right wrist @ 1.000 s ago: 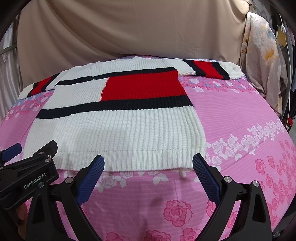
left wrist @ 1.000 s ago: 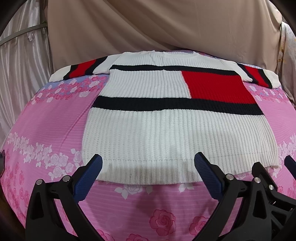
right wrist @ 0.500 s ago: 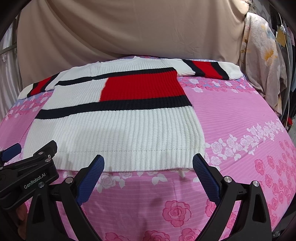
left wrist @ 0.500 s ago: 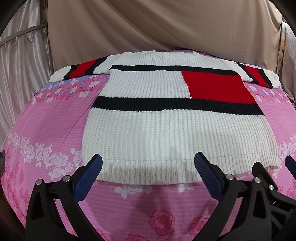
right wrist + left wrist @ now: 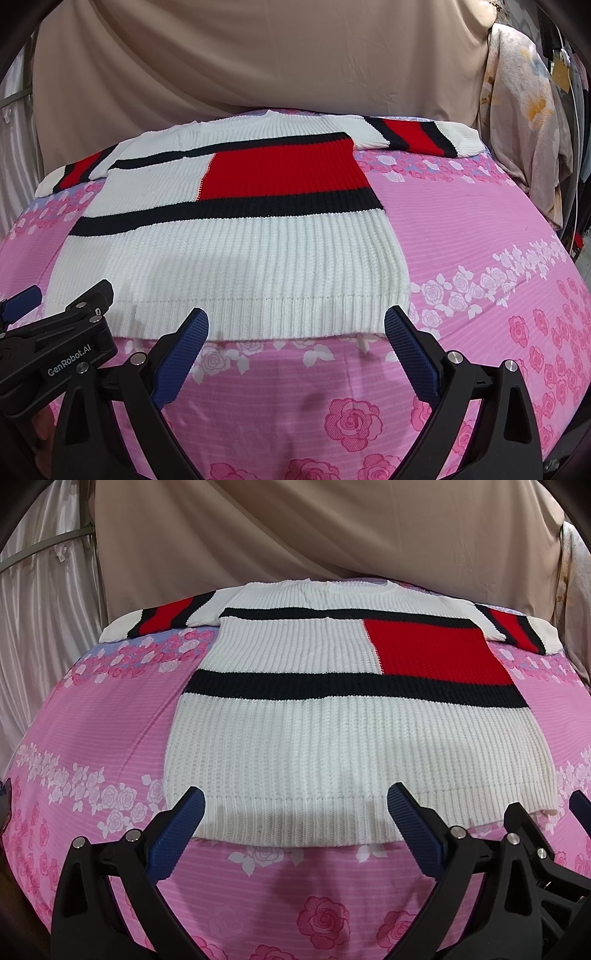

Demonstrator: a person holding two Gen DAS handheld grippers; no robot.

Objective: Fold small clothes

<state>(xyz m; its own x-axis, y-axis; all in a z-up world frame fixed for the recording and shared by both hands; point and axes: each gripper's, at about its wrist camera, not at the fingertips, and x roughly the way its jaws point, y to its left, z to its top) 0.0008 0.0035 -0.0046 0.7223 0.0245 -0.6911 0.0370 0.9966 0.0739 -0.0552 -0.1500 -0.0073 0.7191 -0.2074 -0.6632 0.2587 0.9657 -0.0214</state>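
A white knitted sweater (image 5: pixel 332 746) (image 5: pixel 236 266) with black bands and a red block lies flat on the pink flowered bed sheet (image 5: pixel 103 716) (image 5: pixel 480 229), both sleeves spread out at the far end. My left gripper (image 5: pixel 295 806) hovers open over the left part of the ribbed hem, nothing between its blue pads. Over the right part of the hem my right gripper (image 5: pixel 297 326) stands open and empty too. Each gripper shows at the edge of the other's view.
A beige curtain (image 5: pixel 332 535) hangs right behind the bed. A silvery drape (image 5: pixel 40 602) stands at the left. A flowered cloth (image 5: pixel 524 122) hangs at the right edge of the bed, with cables behind it.
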